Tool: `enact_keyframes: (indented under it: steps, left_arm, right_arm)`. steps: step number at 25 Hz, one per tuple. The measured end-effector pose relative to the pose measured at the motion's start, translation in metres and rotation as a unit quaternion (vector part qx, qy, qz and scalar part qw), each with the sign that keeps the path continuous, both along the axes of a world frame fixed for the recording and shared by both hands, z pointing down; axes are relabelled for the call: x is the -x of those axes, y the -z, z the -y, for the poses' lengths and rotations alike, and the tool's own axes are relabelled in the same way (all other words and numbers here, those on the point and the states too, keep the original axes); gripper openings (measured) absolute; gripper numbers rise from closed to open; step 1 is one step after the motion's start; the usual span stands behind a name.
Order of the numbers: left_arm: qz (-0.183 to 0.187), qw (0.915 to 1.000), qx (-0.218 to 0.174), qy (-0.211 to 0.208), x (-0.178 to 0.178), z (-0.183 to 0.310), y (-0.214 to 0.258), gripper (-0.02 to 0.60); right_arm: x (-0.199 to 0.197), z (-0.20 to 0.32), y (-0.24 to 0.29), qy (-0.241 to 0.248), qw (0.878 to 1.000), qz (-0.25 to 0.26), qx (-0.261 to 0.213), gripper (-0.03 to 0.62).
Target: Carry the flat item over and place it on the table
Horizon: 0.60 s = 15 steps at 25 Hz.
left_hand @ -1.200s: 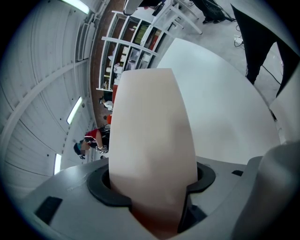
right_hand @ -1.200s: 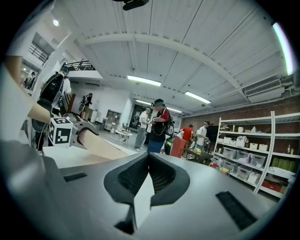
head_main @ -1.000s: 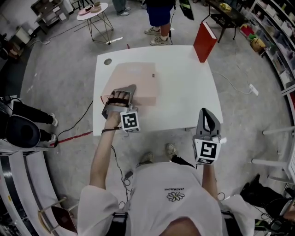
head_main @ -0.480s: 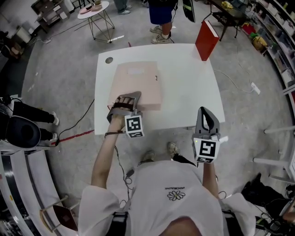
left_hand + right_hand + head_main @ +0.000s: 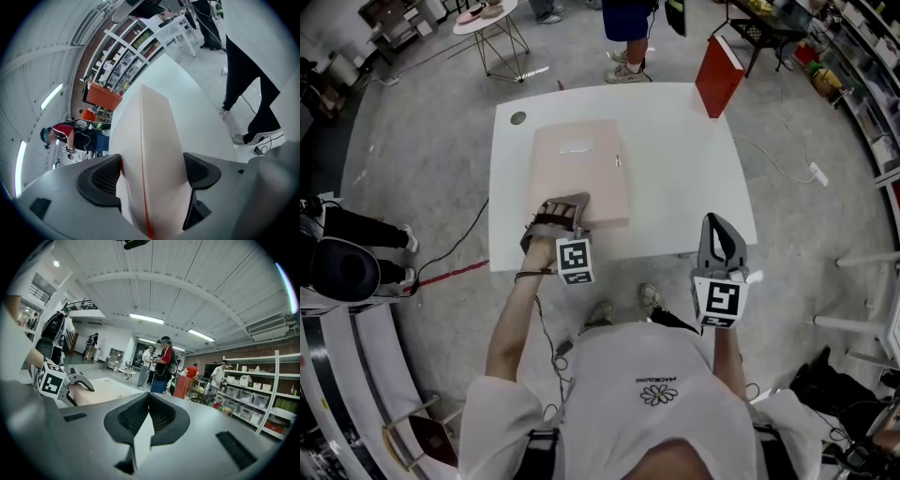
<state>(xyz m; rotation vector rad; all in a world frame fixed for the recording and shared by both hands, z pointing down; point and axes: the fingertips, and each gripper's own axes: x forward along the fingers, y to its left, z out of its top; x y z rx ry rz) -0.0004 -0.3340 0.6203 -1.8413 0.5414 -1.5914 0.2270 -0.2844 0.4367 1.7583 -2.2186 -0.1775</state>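
The flat item is a pale pink flat box (image 5: 579, 169) lying on the white table (image 5: 675, 178), left of its middle. My left gripper (image 5: 567, 202) is at the box's near edge, and its jaws are opening. In the left gripper view the box (image 5: 154, 140) still sits between the two pads (image 5: 105, 176), which stand at its sides without squeezing it. My right gripper (image 5: 717, 225) hovers off the table's near right edge, shut and with nothing in it (image 5: 148, 399). The right gripper view also shows the left gripper (image 5: 77, 380) on the box (image 5: 101, 394).
A red box (image 5: 717, 80) stands upright at the table's far right corner. A small grey disc (image 5: 518, 118) sits at the far left corner. A person's legs (image 5: 628, 37) are beyond the far edge, and a round side table (image 5: 483, 14) stands far left. Cables cross the floor.
The box slid farther onto the table and straightened, no longer angled over the left side. My left gripper followed it and its jaws widened. The right gripper stayed put.
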Motion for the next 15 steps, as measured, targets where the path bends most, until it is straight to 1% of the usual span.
enact_keyframes:
  steps: [8,11,15]
  left_arm:
    - [0.009,0.9988,0.046,-0.013,-0.003,-0.018,-0.021,0.417]
    - [0.015,0.9986,0.043,-0.025,-0.006,-0.021,-0.022,0.417]
    - [0.018,0.9986,0.041,-0.028,-0.010,-0.019,-0.019,0.417]
  right_arm:
    - [0.000,-0.001,-0.003,-0.003,1.000,-0.004,0.004,0.012]
    - [-0.002,-0.001,-0.003,-0.005,1.000,-0.005,0.005,0.012]
    - [-0.007,-0.001,-0.003,-0.007,1.000,-0.002,0.006,0.012]
